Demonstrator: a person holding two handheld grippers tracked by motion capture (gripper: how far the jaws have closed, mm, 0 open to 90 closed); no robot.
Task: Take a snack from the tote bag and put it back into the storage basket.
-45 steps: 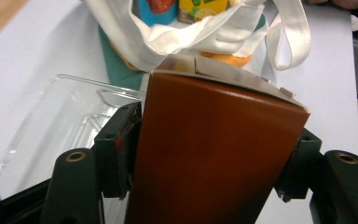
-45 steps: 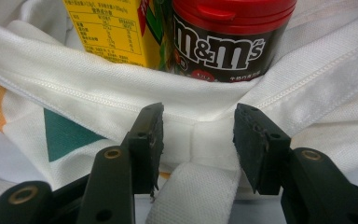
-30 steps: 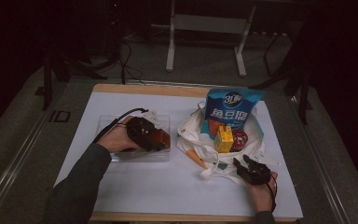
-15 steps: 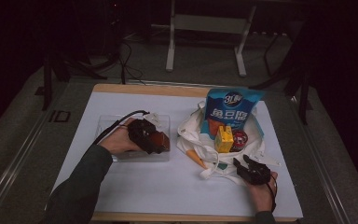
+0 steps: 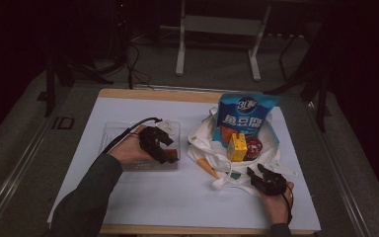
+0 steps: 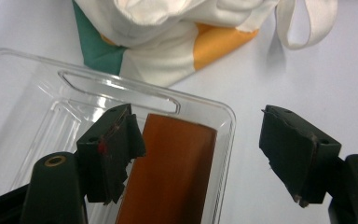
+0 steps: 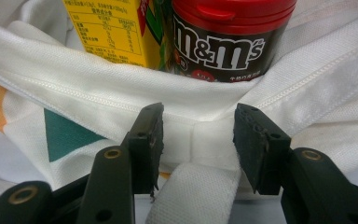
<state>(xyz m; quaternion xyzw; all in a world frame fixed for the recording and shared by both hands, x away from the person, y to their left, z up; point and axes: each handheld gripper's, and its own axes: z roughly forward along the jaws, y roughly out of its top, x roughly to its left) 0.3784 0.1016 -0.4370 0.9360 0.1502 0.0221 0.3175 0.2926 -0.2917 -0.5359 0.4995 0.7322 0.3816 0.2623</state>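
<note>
L gripper [image 6: 205, 158] jaws just opened wide over brown bar [image 6: 172, 172], now lying in clear tray [image 6: 65, 88], table's left half. R gripper [image 7: 198, 144] half-open, straddling bag [image 7: 121, 98] strap (grip unclear). Next: L back to bag for next item.

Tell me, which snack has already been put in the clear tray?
The brown bar. It lies alone in the clear tray, while the blue bag, yellow carton and red-lidded M&M's tub sit in the cloth bag.
</note>
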